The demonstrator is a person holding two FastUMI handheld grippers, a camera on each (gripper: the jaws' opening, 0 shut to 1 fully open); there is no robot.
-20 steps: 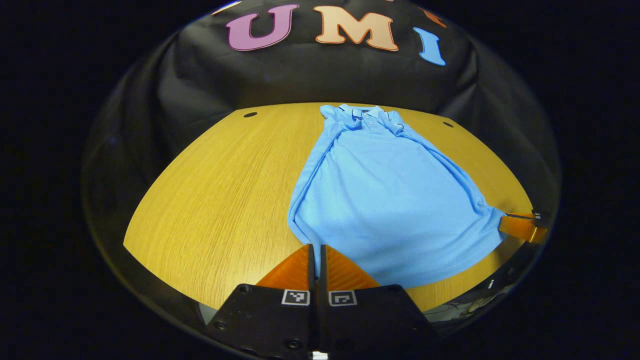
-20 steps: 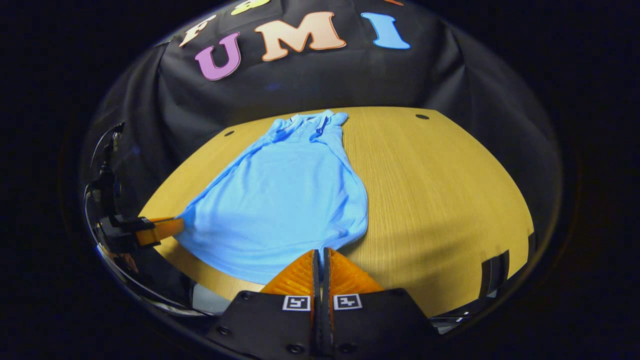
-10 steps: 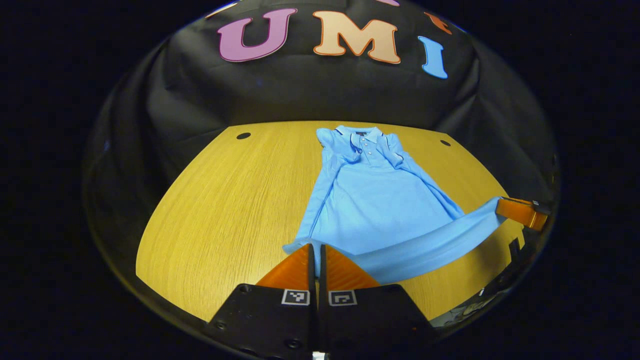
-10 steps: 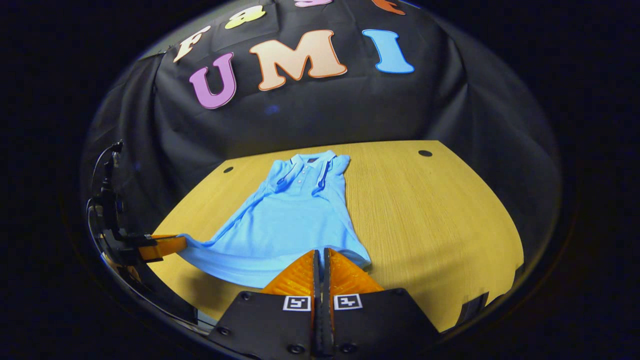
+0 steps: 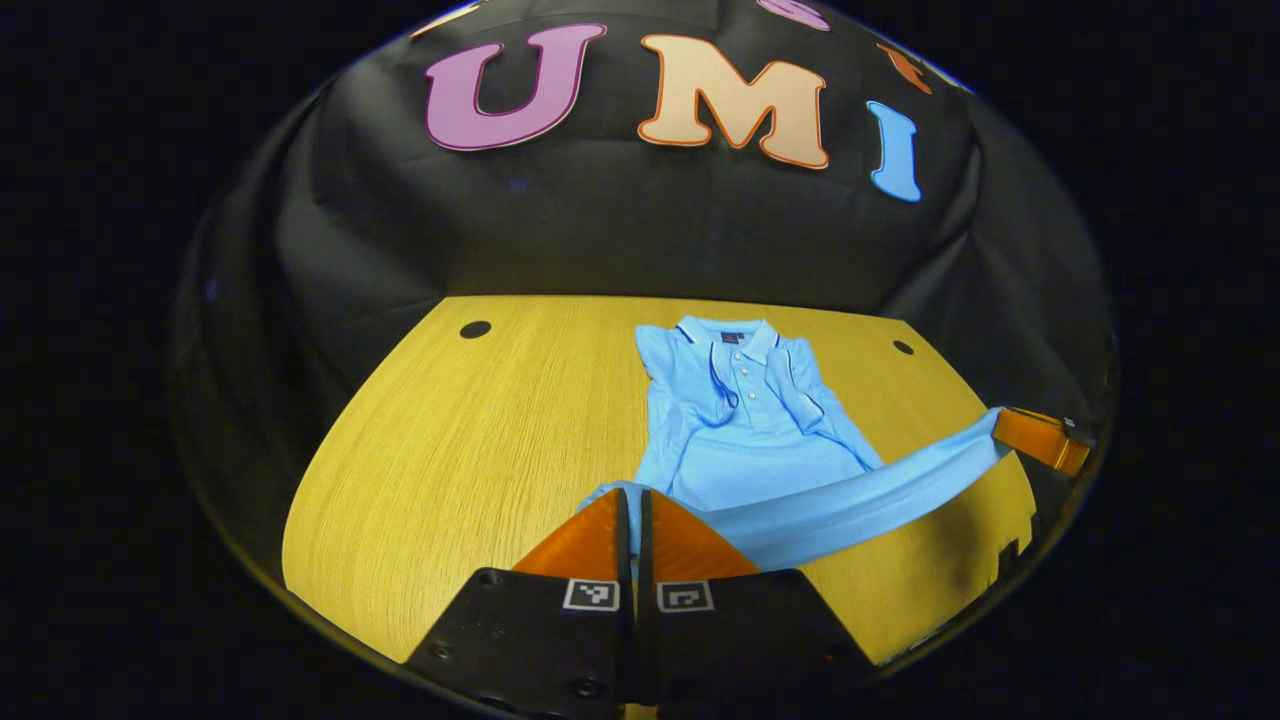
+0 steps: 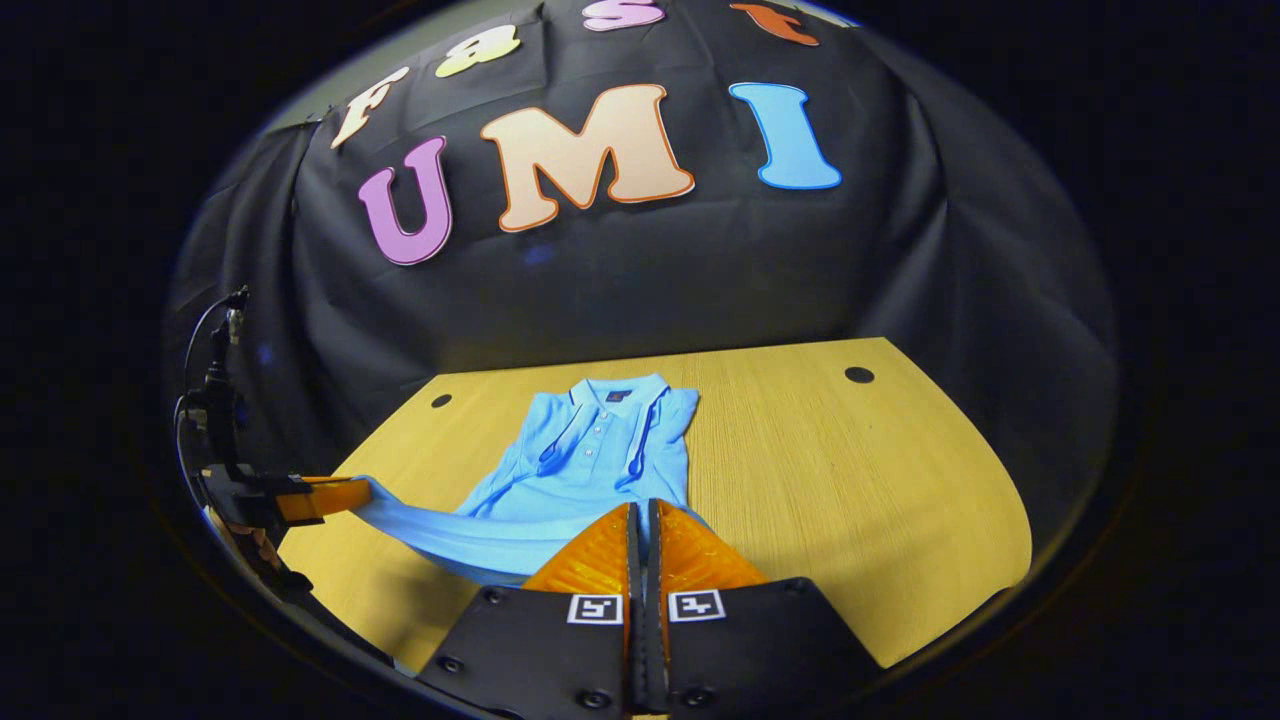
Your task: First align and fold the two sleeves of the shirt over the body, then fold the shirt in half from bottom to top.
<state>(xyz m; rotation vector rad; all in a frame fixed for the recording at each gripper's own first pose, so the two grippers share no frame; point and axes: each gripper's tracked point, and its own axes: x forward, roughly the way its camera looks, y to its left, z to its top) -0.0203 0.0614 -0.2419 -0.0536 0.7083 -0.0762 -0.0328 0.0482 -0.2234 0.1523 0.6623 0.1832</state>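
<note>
A light blue polo shirt (image 5: 745, 420) is lying on the wooden table (image 5: 470, 440), collar toward the black cloth wall (image 5: 620, 230), with both sleeves lying folded in over the chest. Its bottom hem (image 5: 850, 500) is hanging off the table as a taut band stretching between the two grippers. The left gripper (image 5: 630, 515) is pinching one hem corner, its jaws pressing together on the cloth. The right gripper (image 6: 641, 530) is gripping the other corner the same way, jaws clamping on the fabric; in the left gripper view it is sitting far to the right (image 5: 1040, 440) at the band's end. In the right gripper view the left gripper (image 6: 315, 497) is showing at the far left, a cable (image 6: 215, 350) rising behind it. Two dark round holes (image 5: 475, 329) are sitting near the table's far corners, well apart from the shirt. The raised band is hiding the shirt's lower body.
</note>
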